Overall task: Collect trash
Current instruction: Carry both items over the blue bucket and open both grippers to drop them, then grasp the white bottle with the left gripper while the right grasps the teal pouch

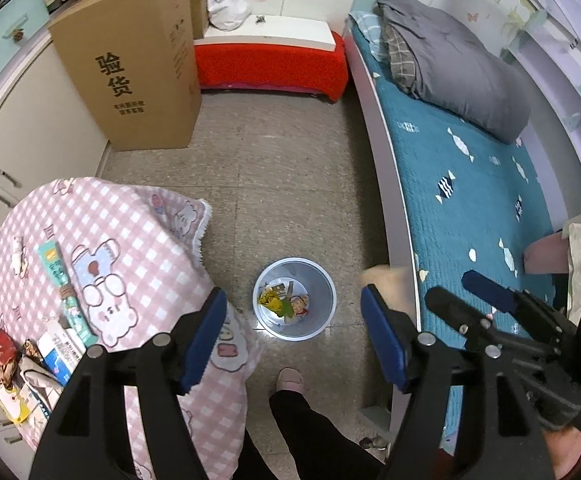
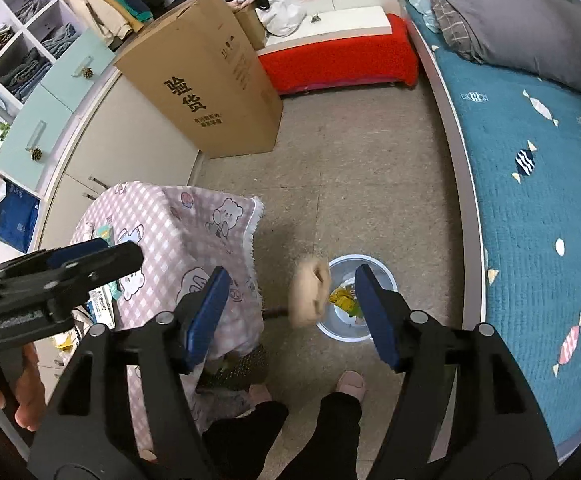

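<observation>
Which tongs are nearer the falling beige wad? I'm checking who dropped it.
Right. The right tongs stand open directly above the wad; the left tongs hang off to its side, over the bin.

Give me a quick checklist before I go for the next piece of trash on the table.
1. Right gripper empty, jaws apart: ok.
2. Blurred beige wad in mid-air, landing in the bin: cannot tell.
3. Round grey waste bin upright on floor, holding wrappers: ok.
4. Left gripper open, nothing between pads: ok.
5. Trash left on the pink checked tablecloth, such as the red wrapper: not ok.
</observation>
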Demonstrator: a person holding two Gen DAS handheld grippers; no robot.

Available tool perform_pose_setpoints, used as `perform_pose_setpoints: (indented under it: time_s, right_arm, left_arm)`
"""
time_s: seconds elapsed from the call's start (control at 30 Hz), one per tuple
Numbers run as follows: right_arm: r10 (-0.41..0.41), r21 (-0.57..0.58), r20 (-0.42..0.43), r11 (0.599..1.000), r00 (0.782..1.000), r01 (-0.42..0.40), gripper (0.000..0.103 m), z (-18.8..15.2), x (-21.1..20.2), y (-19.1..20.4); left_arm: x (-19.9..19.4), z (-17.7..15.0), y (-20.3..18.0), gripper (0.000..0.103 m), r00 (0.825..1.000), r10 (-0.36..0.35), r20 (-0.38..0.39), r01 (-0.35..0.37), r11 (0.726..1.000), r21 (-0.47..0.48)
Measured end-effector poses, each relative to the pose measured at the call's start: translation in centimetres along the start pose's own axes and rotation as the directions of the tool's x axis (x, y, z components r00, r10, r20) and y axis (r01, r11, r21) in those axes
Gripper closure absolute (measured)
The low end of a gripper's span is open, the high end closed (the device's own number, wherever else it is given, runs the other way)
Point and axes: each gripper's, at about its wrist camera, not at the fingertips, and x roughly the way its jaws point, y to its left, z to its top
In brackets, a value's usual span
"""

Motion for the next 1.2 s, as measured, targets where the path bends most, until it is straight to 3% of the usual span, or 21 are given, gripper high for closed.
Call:
perform_pose_setpoints:
  time_s: [0.33,0.67,0.93,1.2]
  right_arm:
    - [0.017,-0.058,0.005,0.998,1.0,-0.017,0.038,0.6,0.0,3.0]
    - [0.066,-0.115,0.005,0.991,0.998,-0.065,0.038,0.1,0.3,9.6]
    - [0.085,-0.125,-0.004,0.988,0.996,-0.085,0.037,-1.7,2.4,17.6]
    - [0.083,-0.129,-0.036,0.988,0.996,-0.087,0.037,-3.0,7.3,24.5]
  left_arm:
    - [-2.6,-1.4,3.4,0.033,0.999,0.015,0.045,-0.012,0.998,-0.069]
    - [-5.0,-3.3,9.4,0.032,0.997,0.02,0.078,-0.008,0.988,-0.153]
    - [-6.7,-5.7,18.2,0.03,0.997,0.012,0.078,0.004,0.979,-0.203]
    - [-5.3,-7.8,29.3,0.03,0.999,0.015,0.031,-0.005,0.956,-0.292]
